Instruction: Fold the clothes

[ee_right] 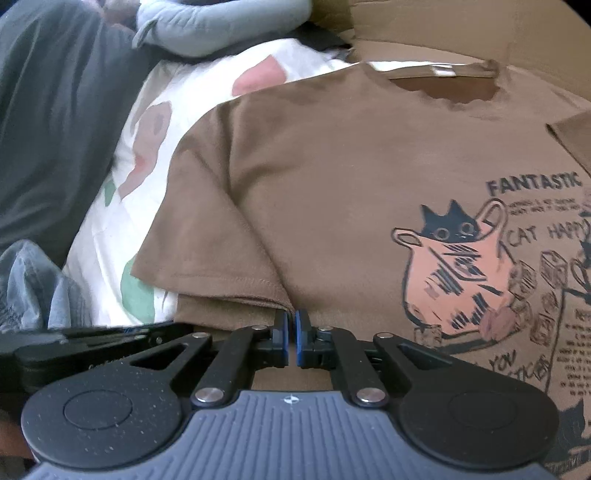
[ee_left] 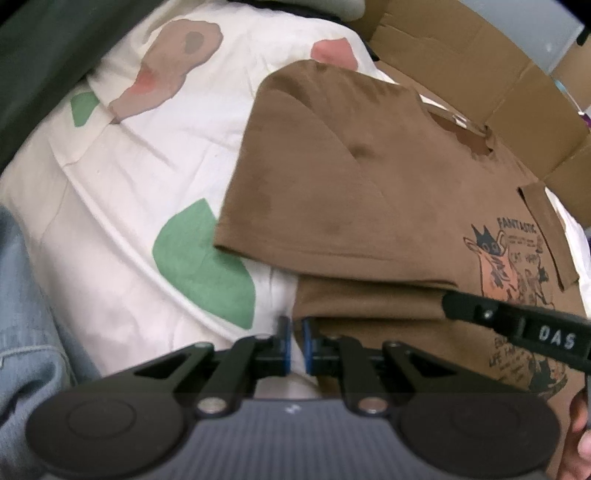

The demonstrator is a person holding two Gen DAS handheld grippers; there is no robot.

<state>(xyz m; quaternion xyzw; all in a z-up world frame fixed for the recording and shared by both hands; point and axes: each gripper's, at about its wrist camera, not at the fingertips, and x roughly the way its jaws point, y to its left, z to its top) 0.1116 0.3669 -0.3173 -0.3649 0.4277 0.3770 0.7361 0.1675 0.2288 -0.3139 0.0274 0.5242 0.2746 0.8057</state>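
A brown t-shirt (ee_left: 369, 184) with a cat print (ee_right: 461, 266) lies flat on a white quilt (ee_left: 122, 221) with green and pink blotches. Its collar (ee_right: 443, 81) points away and its left sleeve (ee_right: 207, 240) is spread out. My left gripper (ee_left: 294, 325) is at the shirt's side edge just below the sleeve, its jaws pinched together on the edge. My right gripper (ee_right: 291, 318) is shut on the fabric where the sleeve hem meets the body. In the left wrist view the right gripper (ee_left: 448, 306) comes in from the right over the print.
A brown cardboard box (ee_left: 461, 55) stands behind the shirt. Dark cloth (ee_right: 55, 129) lies along the left, with a pale blue-grey padded thing (ee_right: 221, 26) at the top. Blue denim (ee_left: 22, 314) sits at the near left. A hand (ee_left: 580, 443) shows at the lower right.
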